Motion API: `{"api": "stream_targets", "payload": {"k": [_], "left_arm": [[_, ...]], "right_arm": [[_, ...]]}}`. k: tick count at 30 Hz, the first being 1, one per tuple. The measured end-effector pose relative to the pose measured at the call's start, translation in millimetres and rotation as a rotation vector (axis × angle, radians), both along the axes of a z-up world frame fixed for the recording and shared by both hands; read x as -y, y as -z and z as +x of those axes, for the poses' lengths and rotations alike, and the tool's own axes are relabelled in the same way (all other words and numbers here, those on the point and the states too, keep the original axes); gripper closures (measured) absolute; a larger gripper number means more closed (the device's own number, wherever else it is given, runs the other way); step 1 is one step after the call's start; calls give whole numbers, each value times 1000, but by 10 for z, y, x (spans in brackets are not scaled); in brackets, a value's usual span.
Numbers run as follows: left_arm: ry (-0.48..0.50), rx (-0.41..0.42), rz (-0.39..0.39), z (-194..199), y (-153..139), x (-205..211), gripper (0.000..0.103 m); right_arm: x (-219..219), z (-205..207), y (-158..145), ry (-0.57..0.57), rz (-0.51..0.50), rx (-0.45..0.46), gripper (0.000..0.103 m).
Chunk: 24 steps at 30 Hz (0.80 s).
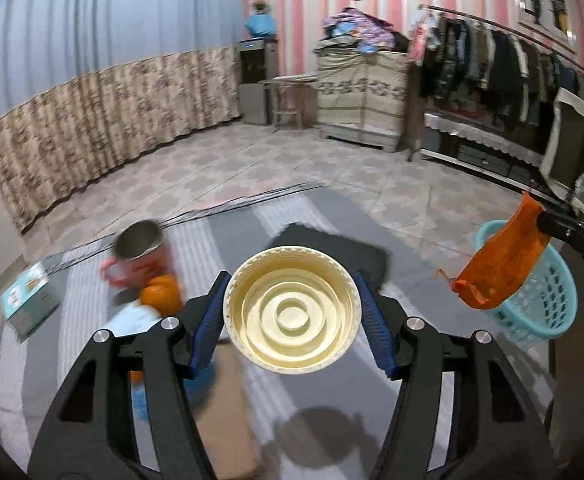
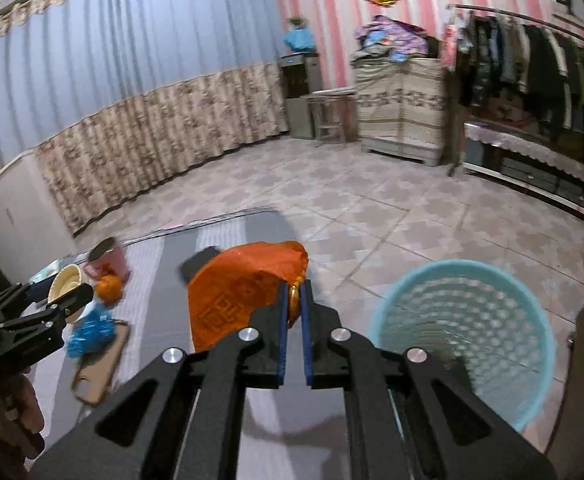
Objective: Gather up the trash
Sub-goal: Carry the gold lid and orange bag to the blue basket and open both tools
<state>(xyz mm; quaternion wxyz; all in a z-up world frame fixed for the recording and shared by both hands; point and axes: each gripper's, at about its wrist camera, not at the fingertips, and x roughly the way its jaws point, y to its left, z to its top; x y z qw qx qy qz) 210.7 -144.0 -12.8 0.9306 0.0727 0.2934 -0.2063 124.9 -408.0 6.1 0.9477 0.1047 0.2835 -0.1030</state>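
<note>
Trash is in both your grippers: your left gripper (image 1: 292, 312) clamps a cream lid (image 1: 292, 309) by its rim above the striped mat (image 1: 324, 392), and your right gripper (image 2: 294, 312) pinches an orange wrapper (image 2: 237, 296) by one edge, just left of the blue basket (image 2: 468, 332) standing on the floor off the mat's right edge. Judging by that thin hold, the wrapper could slip or drift past the basket rim if you let go early; the lid, held only at two points, could twist out. Left on the mat's far-left part are a pink mug (image 1: 139, 256), an orange (image 1: 161, 294), a box (image 1: 27, 304) and a blue wrapper (image 2: 89, 330); nothing blocks the basket.
</note>
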Motion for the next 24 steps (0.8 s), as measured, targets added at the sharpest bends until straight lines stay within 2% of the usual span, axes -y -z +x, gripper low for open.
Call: {"api": "stream_targets", "payload": {"k": [9, 13, 18, 24], "left_arm": [[173, 0, -42, -145, 53, 1205, 42], [233, -19, -52, -213, 133, 1672, 42], [294, -21, -20, -325, 273, 2199, 42], [350, -57, 9, -371, 456, 2618, 42]], "right_arm": [[940, -312, 97, 161, -24, -41, 96], [1203, -407, 168, 212, -57, -64, 96], [1498, -531, 283, 262, -61, -86, 96], [1734, -624, 454, 293, -38, -115, 96]]}}
